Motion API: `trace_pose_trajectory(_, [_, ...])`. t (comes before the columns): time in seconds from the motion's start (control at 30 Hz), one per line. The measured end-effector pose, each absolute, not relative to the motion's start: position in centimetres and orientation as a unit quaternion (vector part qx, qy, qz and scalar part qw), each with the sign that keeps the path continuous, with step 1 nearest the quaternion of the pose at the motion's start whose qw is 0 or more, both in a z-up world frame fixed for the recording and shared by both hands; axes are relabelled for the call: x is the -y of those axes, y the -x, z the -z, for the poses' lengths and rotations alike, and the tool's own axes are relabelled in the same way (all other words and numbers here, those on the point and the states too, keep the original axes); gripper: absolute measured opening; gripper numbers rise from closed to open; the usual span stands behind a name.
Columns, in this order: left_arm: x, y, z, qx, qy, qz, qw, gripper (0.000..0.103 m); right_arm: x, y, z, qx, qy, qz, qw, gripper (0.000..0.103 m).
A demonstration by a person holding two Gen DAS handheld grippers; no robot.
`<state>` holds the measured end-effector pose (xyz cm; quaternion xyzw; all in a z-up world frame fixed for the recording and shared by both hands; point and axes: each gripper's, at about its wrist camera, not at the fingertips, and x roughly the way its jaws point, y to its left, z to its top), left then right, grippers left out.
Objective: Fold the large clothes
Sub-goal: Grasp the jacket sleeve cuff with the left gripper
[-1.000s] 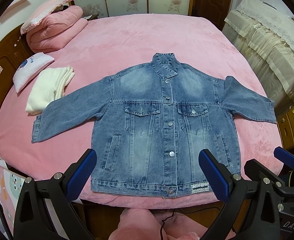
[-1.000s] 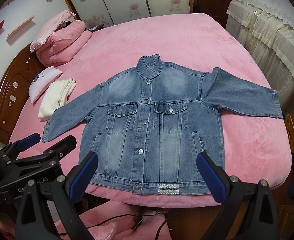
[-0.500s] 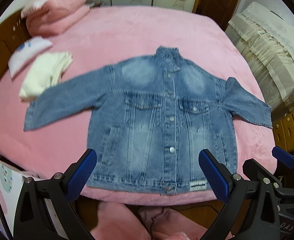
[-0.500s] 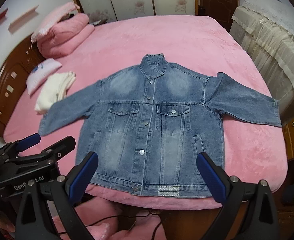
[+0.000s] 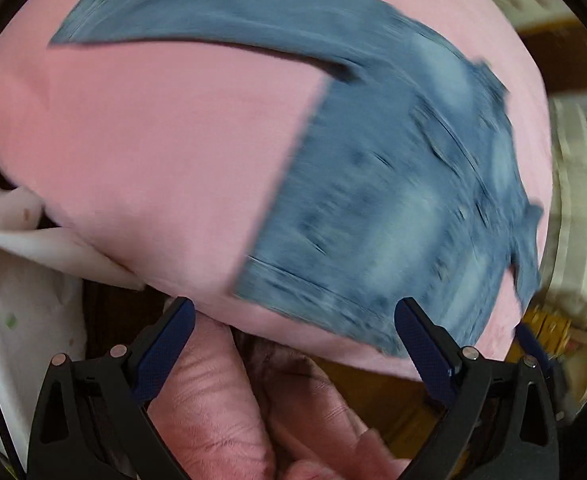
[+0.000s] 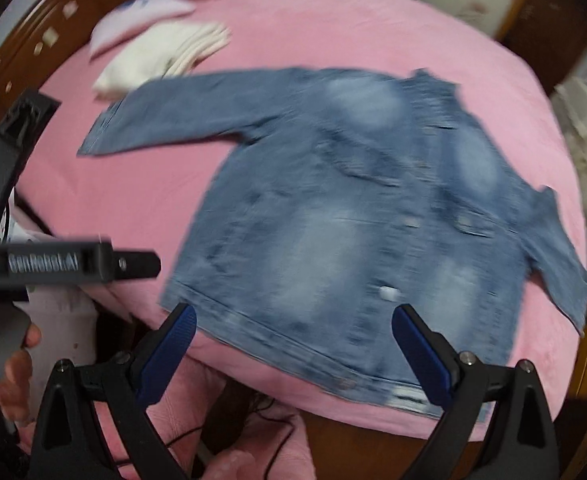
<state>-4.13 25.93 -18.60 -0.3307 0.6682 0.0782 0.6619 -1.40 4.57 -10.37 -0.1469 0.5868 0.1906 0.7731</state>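
I see the faded blue denim jacket (image 6: pixel 357 216) lying flat, front up, on the pink plush bedspread (image 6: pixel 325 28) (both views blurred). My left gripper (image 5: pixel 293 344) and right gripper (image 6: pixel 293 344) hang spread wide, empty, near its hem.

We read one marking, blurred white lettering "GenRobot.AI" on the black left gripper body (image 6: pixel 65 266), right wrist view, nothing else legible
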Motion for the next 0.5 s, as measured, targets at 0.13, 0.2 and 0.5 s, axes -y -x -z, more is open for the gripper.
trace_pose_trajectory(0.13, [-34.4,2.7,20.2,-0.653,0.364,-0.113,0.655,0.099,-12.0,-1.0,12.6,-0.596,0.131,-0.207,0.764,0.099])
trace_pose_trajectory(0.2, [-39.2,1.7,21.2,-0.633,0.391,-0.136,0.655,0.099,-14.8,-2.4,13.2,-0.597,0.116,-0.207,0.766,0.099])
trace_pose_trajectory(0.5, [-55.2,-2.2,27.3,-0.532,0.492,-0.202,0.659,0.073,-23.1,-8.1,16.6,-0.591,0.057,-0.194,0.781,0.099])
